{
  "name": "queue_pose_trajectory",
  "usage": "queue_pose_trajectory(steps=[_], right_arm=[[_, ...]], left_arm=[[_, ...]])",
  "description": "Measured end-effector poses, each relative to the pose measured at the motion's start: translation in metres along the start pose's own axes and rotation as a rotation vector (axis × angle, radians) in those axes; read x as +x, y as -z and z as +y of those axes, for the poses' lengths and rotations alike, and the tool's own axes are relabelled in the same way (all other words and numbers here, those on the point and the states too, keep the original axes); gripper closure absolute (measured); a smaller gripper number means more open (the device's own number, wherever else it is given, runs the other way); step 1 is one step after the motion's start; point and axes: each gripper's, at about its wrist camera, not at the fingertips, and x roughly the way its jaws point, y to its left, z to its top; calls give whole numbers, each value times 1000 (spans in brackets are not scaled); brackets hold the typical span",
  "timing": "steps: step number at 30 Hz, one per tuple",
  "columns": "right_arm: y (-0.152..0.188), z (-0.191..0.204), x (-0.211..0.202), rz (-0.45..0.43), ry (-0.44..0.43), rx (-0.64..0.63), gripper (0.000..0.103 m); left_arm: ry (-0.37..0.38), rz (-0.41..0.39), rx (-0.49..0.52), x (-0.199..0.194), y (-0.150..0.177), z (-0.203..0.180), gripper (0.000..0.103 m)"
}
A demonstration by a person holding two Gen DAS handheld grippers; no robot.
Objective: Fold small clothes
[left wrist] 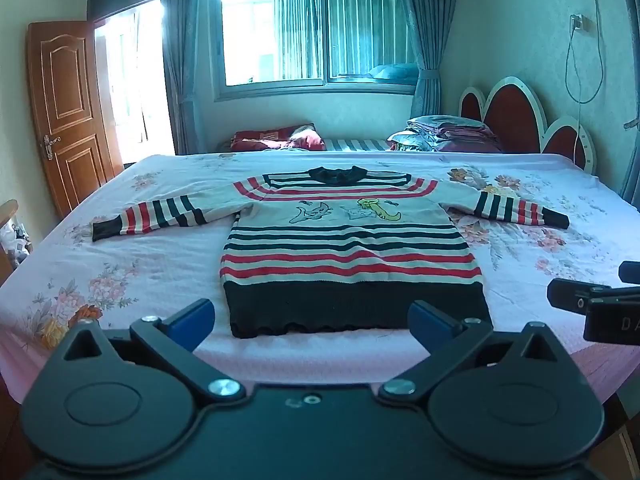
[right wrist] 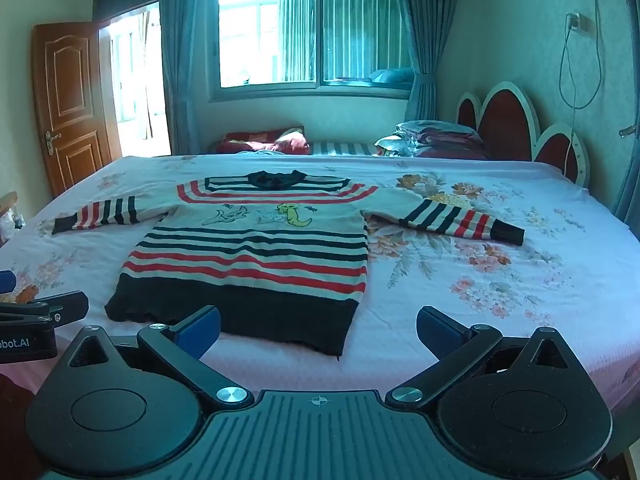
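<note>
A small striped sweater (left wrist: 348, 248) lies flat on the bed (left wrist: 160, 280), front side up. It has red and dark stripes, a wide dark band at the bottom, and cartoon animals on the chest. Both sleeves are spread out to the sides. The dark collar (left wrist: 336, 175) points to the far side of the bed, toward the window (left wrist: 312, 36).

The left gripper (left wrist: 312, 322) hangs just above the near edge of the bed, right in front of the sweater's dark bottom band. Its two blue fingers (left wrist: 192, 320) are spread wide apart and hold nothing. They do not touch the sweater.

The right gripper (right wrist: 318, 330) is near the sweater's bottom right corner. Its blue fingers (right wrist: 438, 330) are also wide apart, and nothing is in them. The corner of the sweater shows in the gap between the fingers, but the cloth is not pinched.

The two grippers sit side by side at the sweater's near edge.

Past the sweater, at the far side of the bed, is a pile of folded blankets (left wrist: 444, 134). A red pillow (left wrist: 276, 140) lies there too. A brown door (left wrist: 66, 112) stands open, off to the left of the sweater.
</note>
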Motion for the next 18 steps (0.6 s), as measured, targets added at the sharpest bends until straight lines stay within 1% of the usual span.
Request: queue_pose_trajectory(steps=[7,18], right_arm=[[0,1,1,1,-2,2,0],[-2,0,0,-2,-4,8,0]], left_arm=[[-10,-1,1,2,0,0,0],[-7,-8,-1,0,0,-2,0]])
